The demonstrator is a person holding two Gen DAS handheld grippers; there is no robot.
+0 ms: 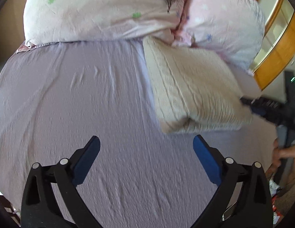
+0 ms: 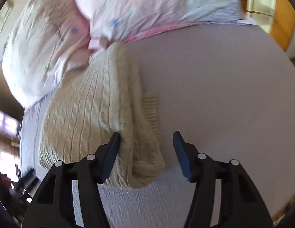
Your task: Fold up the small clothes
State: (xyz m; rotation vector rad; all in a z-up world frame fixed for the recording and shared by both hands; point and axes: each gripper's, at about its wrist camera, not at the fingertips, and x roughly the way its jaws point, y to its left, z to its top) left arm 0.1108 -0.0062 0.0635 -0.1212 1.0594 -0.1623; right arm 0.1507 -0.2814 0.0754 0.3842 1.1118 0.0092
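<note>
A cream cable-knit sweater [image 1: 193,91] lies folded on the lilac bed sheet [image 1: 86,98], right of centre in the left wrist view. My left gripper [image 1: 146,144] is open and empty over bare sheet, just short of the sweater's near corner. In the right wrist view the sweater [image 2: 86,110] fills the left middle, with a ribbed cuff [image 2: 150,106] sticking out on its right side. My right gripper [image 2: 146,138] is open, its jaws standing either side of the sweater's near right edge, the left fingertip touching the knit.
A pink floral duvet [image 1: 101,13] is bunched along the far side of the bed, touching the sweater's far end; it also shows in the right wrist view [image 2: 147,5]. A wooden frame with glass [image 1: 278,43] stands at the right. The bed's right edge [image 1: 261,125] drops off near my other hand.
</note>
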